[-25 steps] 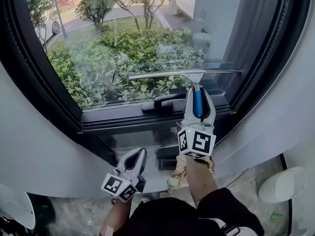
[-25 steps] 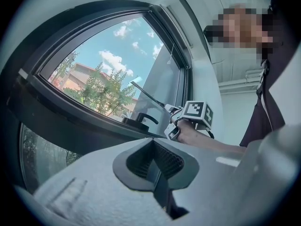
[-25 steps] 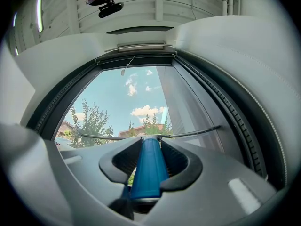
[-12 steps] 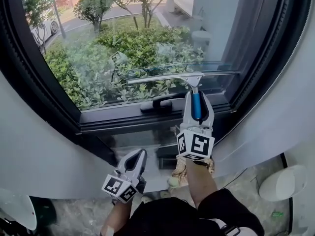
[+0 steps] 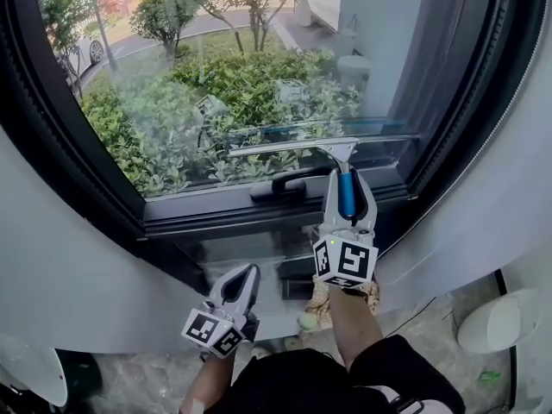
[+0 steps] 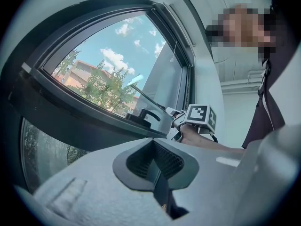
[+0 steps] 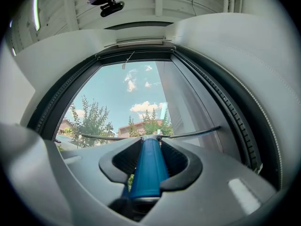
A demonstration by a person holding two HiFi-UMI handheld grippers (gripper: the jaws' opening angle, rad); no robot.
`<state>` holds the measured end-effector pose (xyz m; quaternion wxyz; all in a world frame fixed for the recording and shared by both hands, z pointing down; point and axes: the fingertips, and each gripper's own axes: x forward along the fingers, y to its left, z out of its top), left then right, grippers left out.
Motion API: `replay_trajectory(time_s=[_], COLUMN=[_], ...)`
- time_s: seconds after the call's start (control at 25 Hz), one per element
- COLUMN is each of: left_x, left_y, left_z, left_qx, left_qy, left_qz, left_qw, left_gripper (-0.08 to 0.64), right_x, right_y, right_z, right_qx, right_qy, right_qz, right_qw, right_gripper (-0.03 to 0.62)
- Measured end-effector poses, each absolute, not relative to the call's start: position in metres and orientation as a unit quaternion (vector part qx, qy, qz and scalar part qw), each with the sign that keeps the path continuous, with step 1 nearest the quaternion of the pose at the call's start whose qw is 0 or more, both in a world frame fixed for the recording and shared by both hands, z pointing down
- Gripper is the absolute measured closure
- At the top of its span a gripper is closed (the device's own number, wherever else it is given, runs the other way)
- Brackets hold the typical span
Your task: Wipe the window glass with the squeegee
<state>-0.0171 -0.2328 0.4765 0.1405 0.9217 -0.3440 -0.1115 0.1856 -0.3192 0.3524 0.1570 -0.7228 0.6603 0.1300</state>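
The right tool clamps the squeegee by its blue handle, blade flat on the window glass at picture centre, likely for even contact. The left tool, jaws together and empty, idles lower left.

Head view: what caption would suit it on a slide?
Right claw holds a blue-handled squeegee against the window glass near its lower edge; left claw hangs shut and empty below.

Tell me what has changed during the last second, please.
The right gripper drew the squeegee a little way down the glass, toward the lower frame. It stays shut on the squeegee. The left gripper stays low, shut and empty.
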Motion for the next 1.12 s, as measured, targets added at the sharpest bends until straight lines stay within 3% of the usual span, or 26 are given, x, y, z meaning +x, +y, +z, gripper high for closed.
replay_trajectory(time_s=[1.12], left_x=[-0.014], left_y=[-0.226], left_z=[0.479], left_qx=[0.922], left_qy=[-0.346], left_qz=[-0.102], left_qw=[0.142], left_gripper=[0.558], right_x=[0.185], right_y=[-0.318], right_z=[0.389], right_qx=[-0.724], right_qy=[0.668], right_qz=[0.087], right_qw=[0.146], right_gripper=[0.459])
